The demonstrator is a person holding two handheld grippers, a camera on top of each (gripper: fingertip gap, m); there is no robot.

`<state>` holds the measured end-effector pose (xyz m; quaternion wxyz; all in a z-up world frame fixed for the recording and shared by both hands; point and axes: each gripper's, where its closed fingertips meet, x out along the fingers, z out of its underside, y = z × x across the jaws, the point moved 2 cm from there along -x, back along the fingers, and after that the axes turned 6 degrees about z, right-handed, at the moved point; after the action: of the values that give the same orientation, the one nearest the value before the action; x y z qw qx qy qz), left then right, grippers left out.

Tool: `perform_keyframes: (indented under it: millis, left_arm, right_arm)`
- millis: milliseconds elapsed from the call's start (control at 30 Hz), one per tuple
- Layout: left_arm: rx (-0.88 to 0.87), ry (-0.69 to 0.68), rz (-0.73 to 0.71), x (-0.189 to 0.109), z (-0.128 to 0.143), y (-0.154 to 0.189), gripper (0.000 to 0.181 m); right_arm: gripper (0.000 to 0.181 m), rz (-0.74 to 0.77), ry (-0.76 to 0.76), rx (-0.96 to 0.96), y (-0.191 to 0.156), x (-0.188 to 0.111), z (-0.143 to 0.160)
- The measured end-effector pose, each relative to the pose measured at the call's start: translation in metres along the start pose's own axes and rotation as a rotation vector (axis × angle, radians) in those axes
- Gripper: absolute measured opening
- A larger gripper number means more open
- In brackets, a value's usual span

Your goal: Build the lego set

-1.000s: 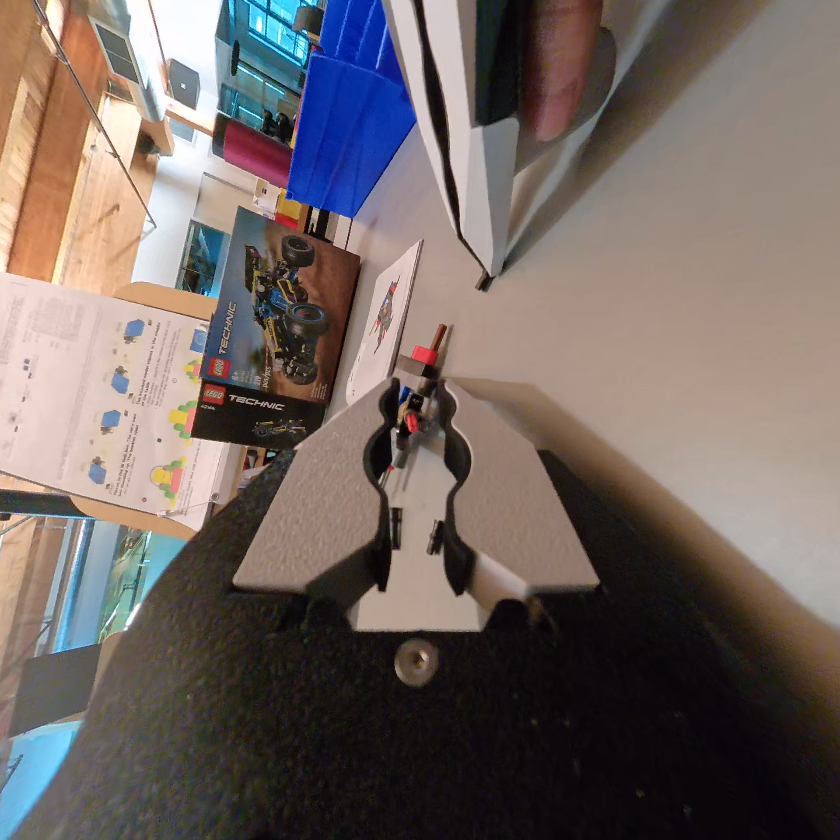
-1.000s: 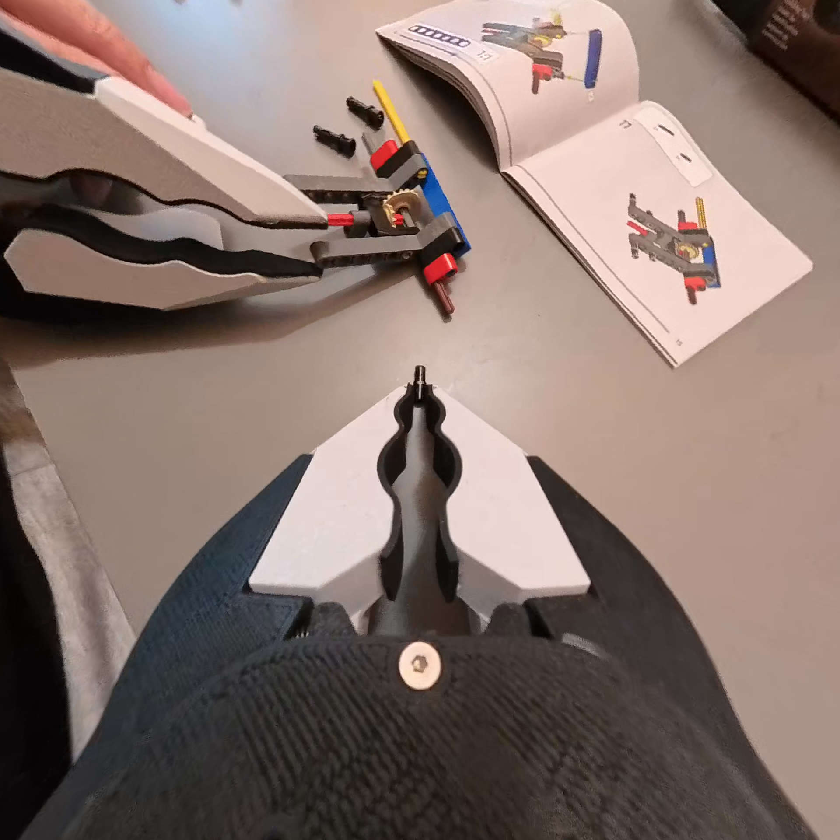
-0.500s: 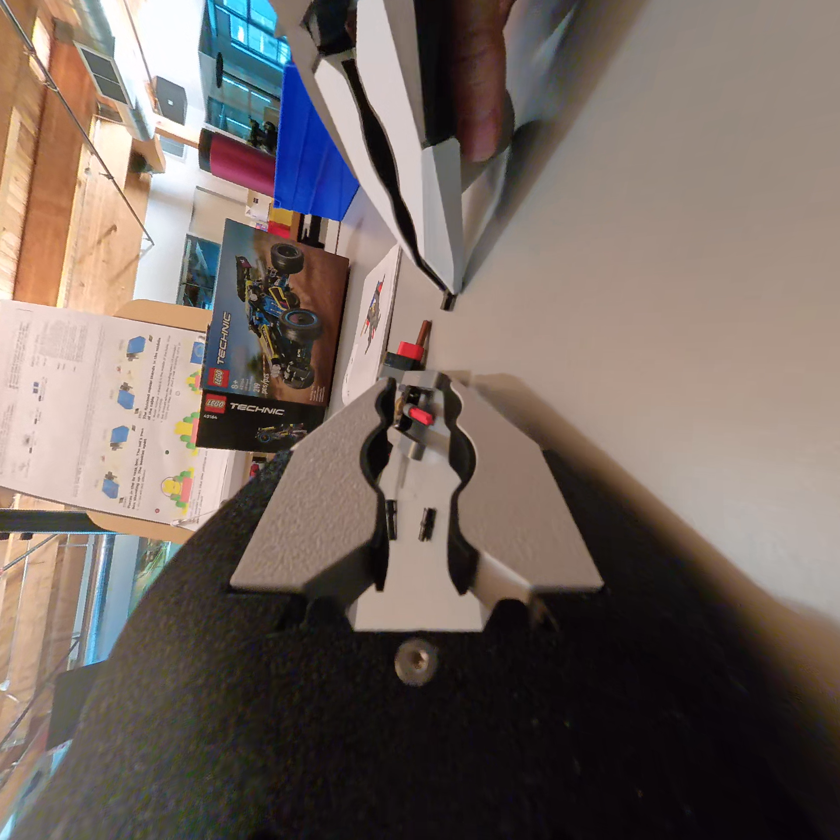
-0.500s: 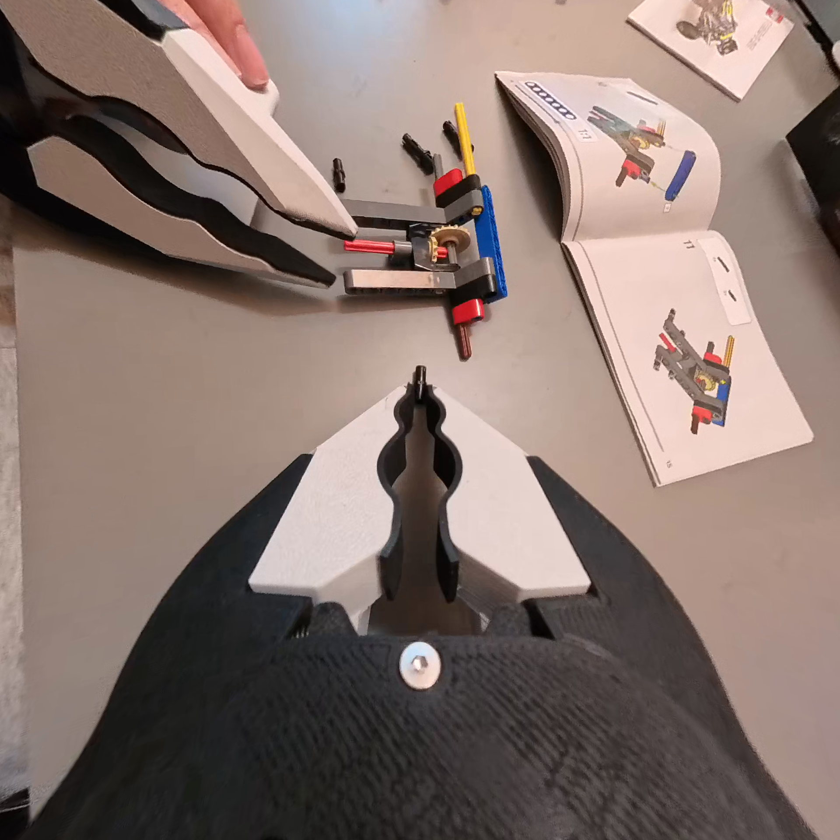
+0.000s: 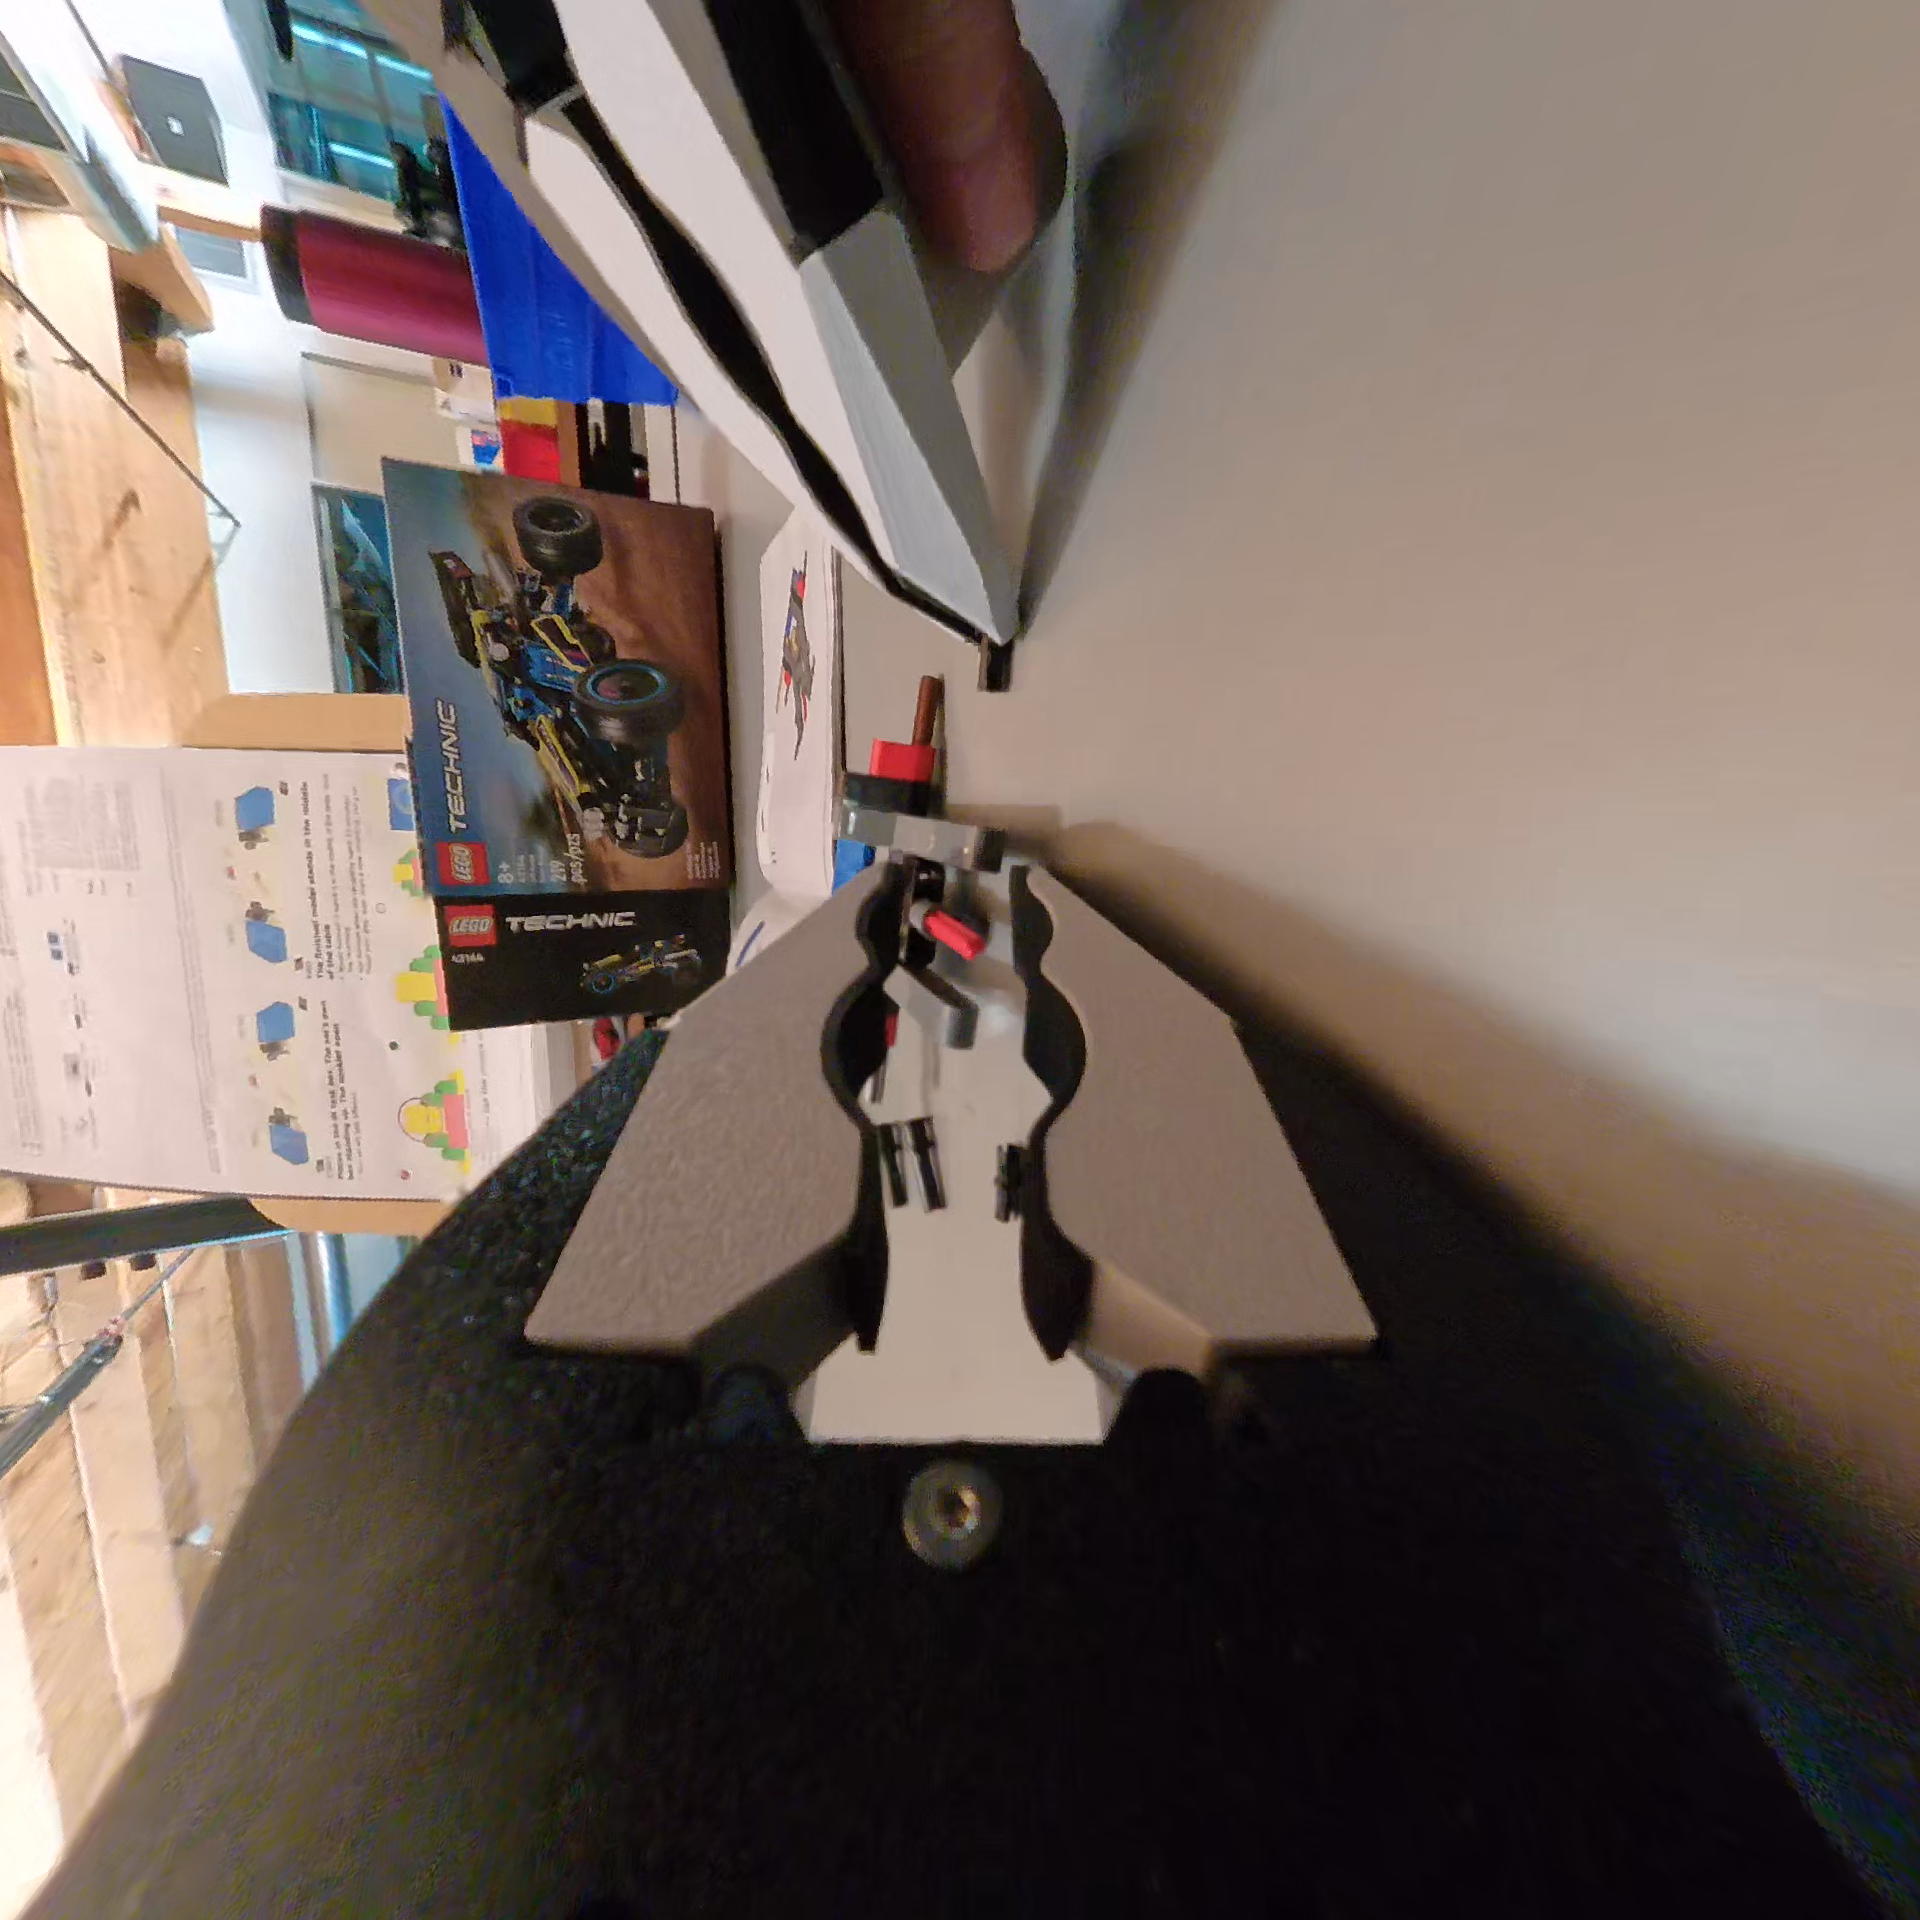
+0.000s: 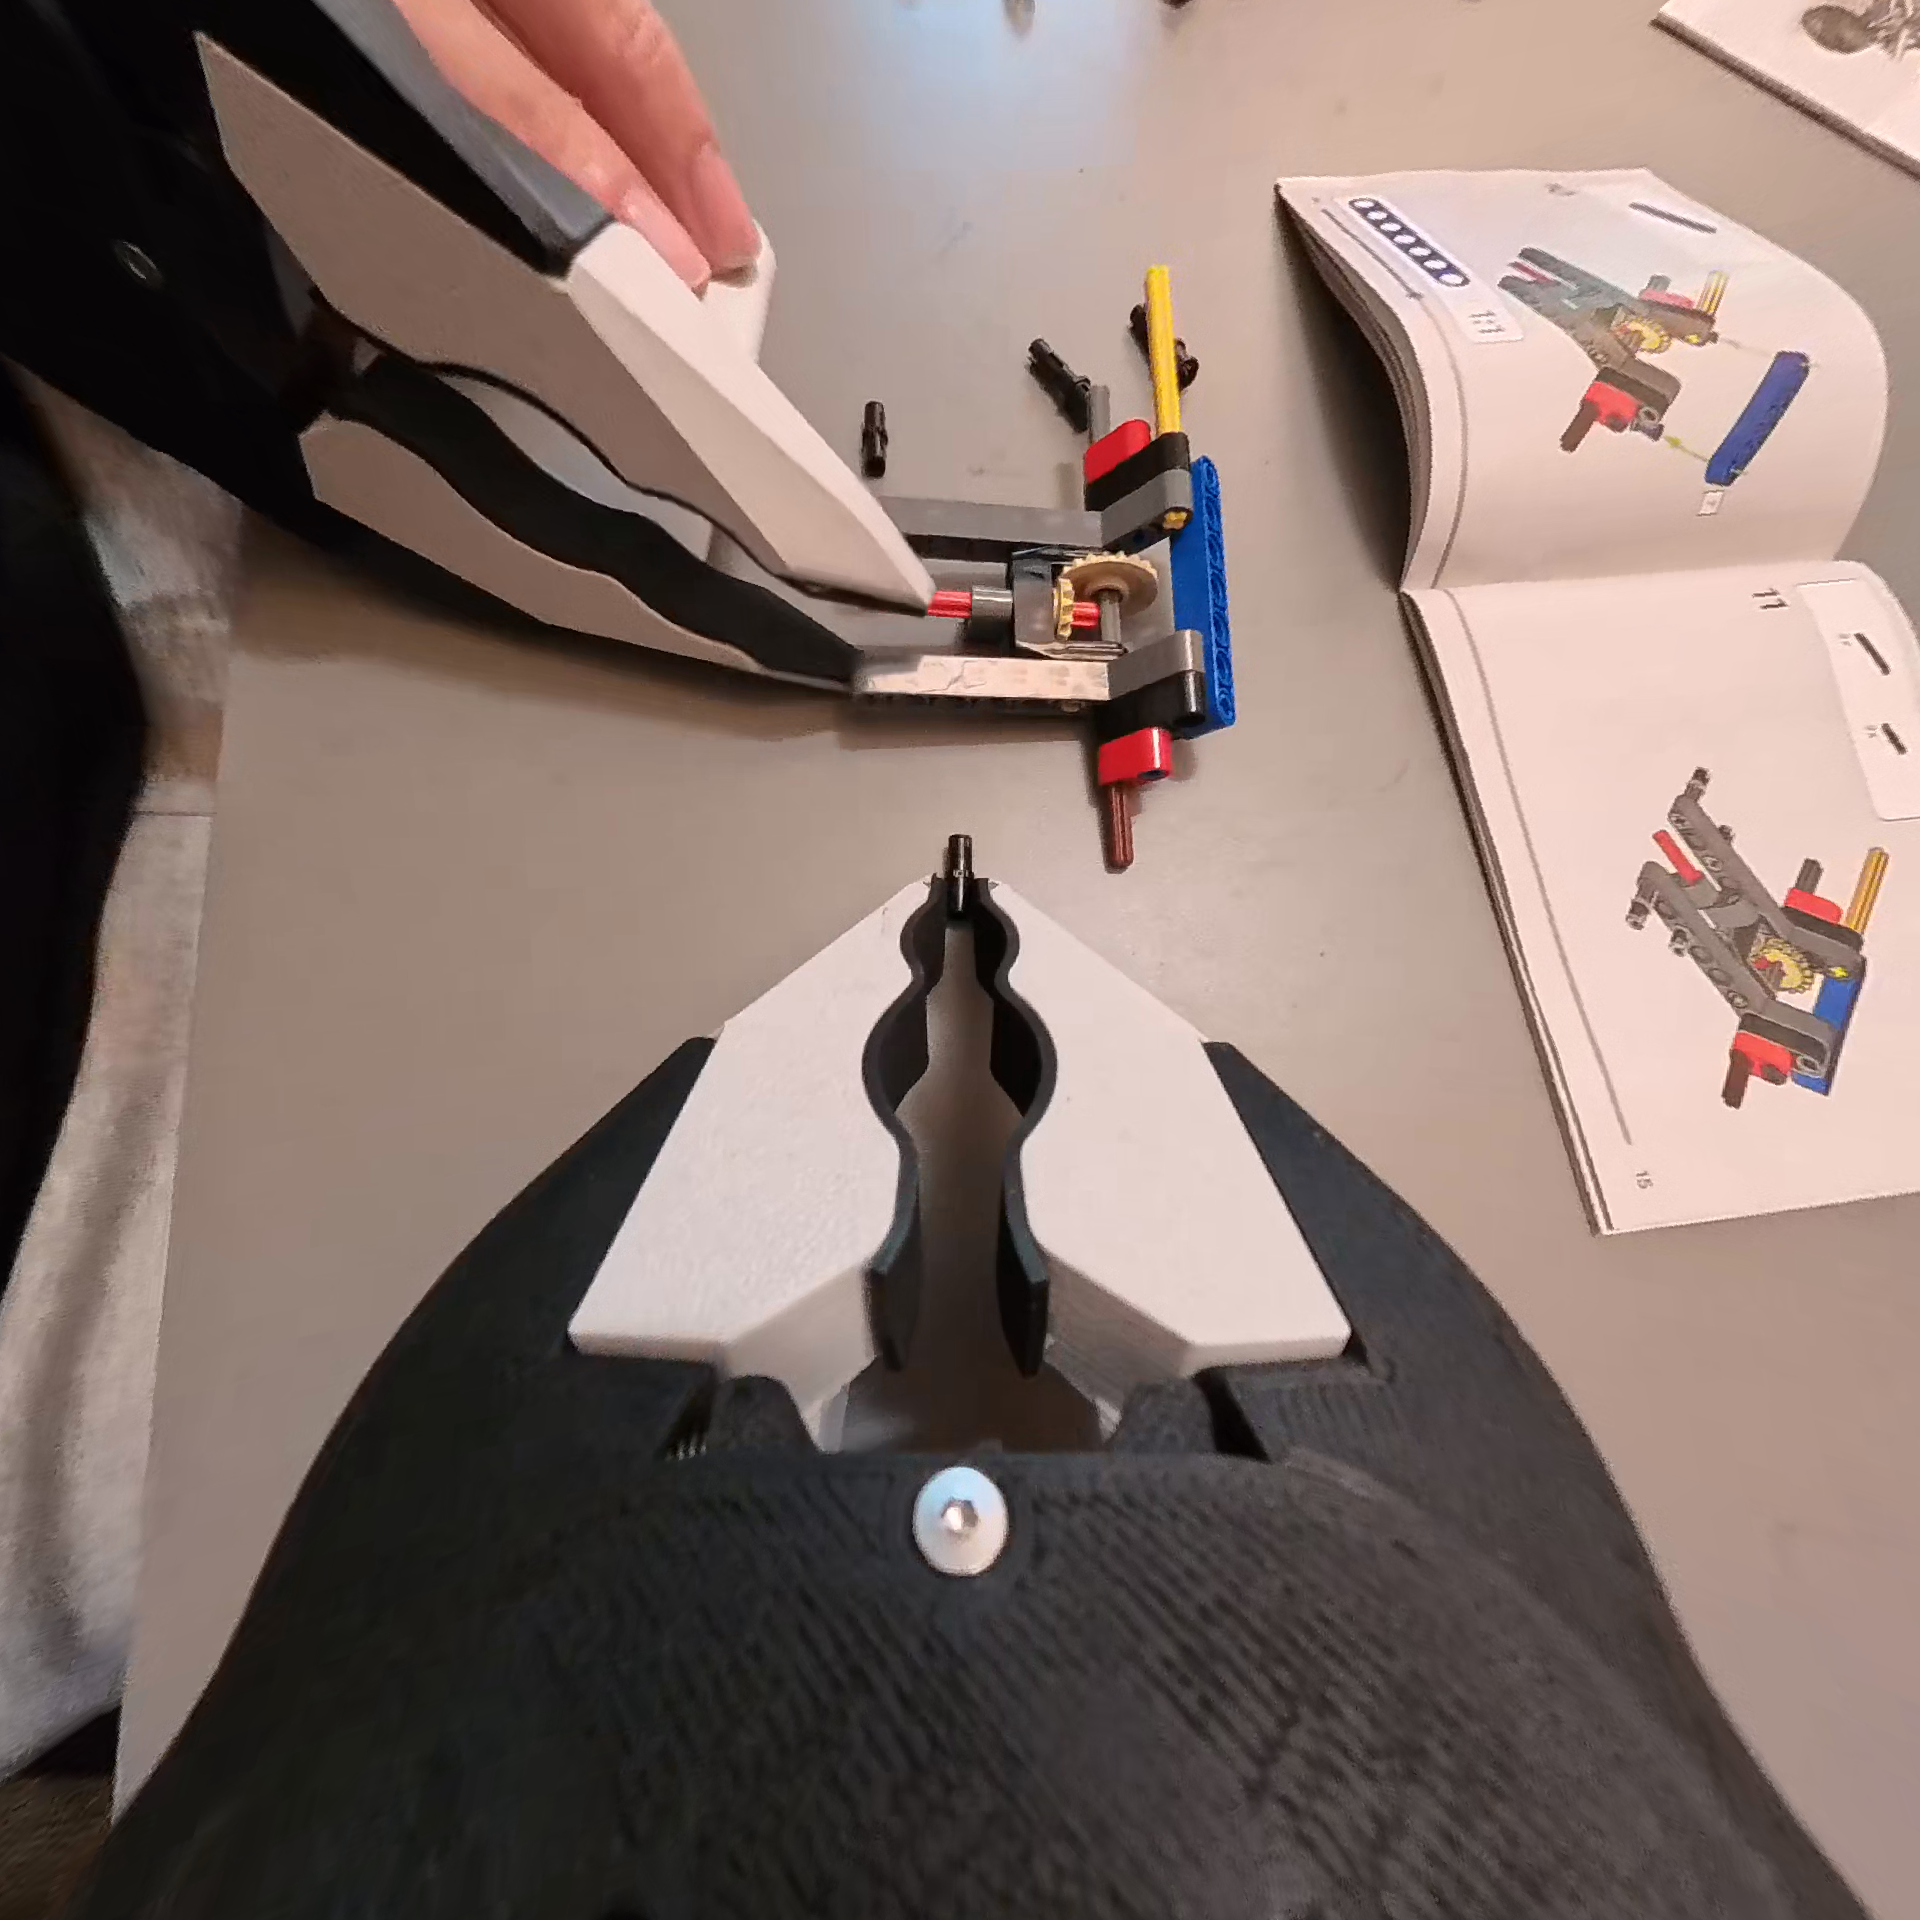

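Note:
A part-built lego assembly (image 6: 1039, 681) of grey beams, a blue beam, red bushes, a tan gear and a yellow axle lies on the grey table (image 6: 520, 935). My left gripper (image 6: 888, 634) is rolled on its side with its jaws partly open around the assembly's near end. In the left wrist view the red axle tip sits between its tips (image 5: 954, 883), and the assembly (image 5: 914, 826) lies just beyond. My right gripper (image 6: 958, 883) is shut on a small black pin (image 6: 958, 857), a short way in front of the assembly. It also shows in the left wrist view (image 5: 997, 634).
An open instruction booklet (image 6: 1662, 831) lies right of the assembly, a second booklet (image 6: 1818, 73) beyond it. Loose black pins (image 6: 873, 436) lie behind the assembly. The set's box (image 5: 561, 727), a printed sheet (image 5: 208, 966) and a blue bin (image 5: 551, 281) stand at the far side. The left gripper's tips are roughly 5 cm from the right gripper's.
My right gripper with the pin has come closer to the assembly's side. My left gripper's jaws have opened a little wider at the assembly's end.

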<state>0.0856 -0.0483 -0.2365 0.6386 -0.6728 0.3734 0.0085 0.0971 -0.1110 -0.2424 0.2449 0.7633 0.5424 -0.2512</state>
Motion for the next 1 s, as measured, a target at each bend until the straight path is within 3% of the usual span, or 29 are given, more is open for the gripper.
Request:
perform_keyframes:
  millis: [267, 633, 1000]
  left_arm:
    - [0.117, -0.042, -0.02, 0.007, -0.009, 0.001, 0.011]
    - [0.107, 0.008, -0.132, -0.003, -0.008, 0.0, 0.006]
    - [0.085, 0.016, -0.107, -0.007, 0.0, 0.003, 0.01]
  right_arm:
    - [0.003, 0.019, 0.002, -0.023, 0.0, 0.0, 0.0]
    - [0.003, 0.008, 0.001, -0.01, 0.0, 0.0, 0.0]
    - [0.002, 0.009, 0.002, -0.012, 0.0, 0.0, 0.0]
